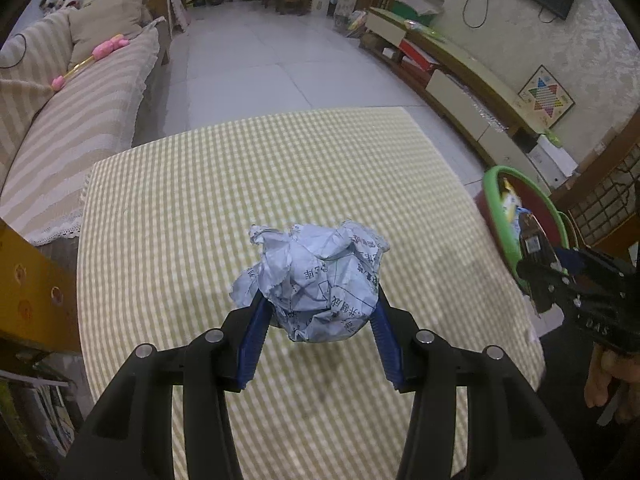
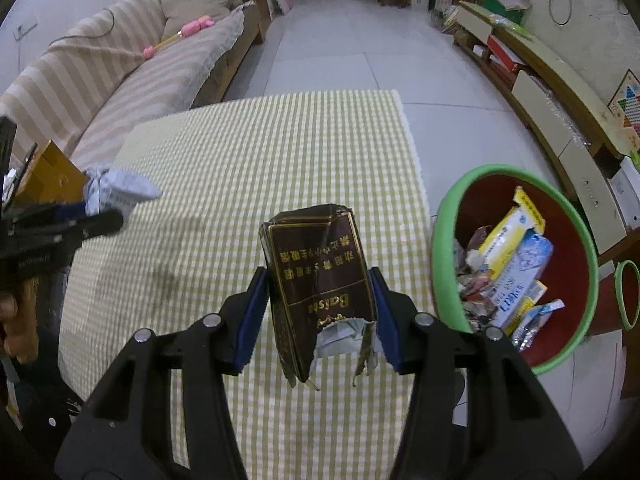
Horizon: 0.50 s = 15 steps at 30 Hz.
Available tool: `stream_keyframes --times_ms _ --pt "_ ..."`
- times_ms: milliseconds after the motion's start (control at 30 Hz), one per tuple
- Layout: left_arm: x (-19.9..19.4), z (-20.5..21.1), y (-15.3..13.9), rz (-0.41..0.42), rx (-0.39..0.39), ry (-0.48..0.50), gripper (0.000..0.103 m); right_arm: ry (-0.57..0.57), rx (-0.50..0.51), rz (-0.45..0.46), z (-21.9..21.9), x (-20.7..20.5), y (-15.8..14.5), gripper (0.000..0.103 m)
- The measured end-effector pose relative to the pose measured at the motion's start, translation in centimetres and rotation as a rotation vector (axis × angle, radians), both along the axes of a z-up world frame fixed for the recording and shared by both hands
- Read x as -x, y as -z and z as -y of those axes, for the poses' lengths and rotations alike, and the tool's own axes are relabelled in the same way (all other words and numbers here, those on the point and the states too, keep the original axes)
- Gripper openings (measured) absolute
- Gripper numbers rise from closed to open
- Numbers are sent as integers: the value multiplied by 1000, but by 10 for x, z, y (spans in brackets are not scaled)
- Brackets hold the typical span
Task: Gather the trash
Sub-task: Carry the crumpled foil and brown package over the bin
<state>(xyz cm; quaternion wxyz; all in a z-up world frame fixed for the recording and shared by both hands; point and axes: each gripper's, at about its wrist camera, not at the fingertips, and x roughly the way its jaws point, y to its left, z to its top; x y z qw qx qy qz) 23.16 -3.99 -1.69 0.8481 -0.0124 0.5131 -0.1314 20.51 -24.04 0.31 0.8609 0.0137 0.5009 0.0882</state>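
Observation:
My left gripper point(image 1: 318, 300) is shut on a crumpled ball of printed paper point(image 1: 316, 276) and holds it above the checked tablecloth point(image 1: 240, 184). The paper ball also shows in the right wrist view point(image 2: 120, 192), at the left. My right gripper point(image 2: 318, 300) is shut on a torn dark brown cigarette pack point(image 2: 320, 276) with gold lettering, above the table's right part. It shows in the left wrist view point(image 1: 560, 280) at the right edge. A red bin with a green rim point(image 2: 444, 248) stands on the floor right of the table, holding several wrappers and boxes.
A striped sofa point(image 1: 80, 120) with a pink toy point(image 1: 110, 46) runs along the left. A low TV cabinet point(image 1: 460, 92) lines the right wall. A yellow wooden piece point(image 1: 28, 280) sits at the table's left edge. Tiled floor point(image 1: 260, 48) lies beyond the table.

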Motion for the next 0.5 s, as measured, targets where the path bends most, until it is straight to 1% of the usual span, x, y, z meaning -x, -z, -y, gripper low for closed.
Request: stream_keyframes --times_ms 267,500 --pt "5 36 -20 34 30 48 46 64 -11 42 31 12 -18 49" --pt "-3 92 -38 61 38 134 46 130 -33 72 68 15 -29 49"
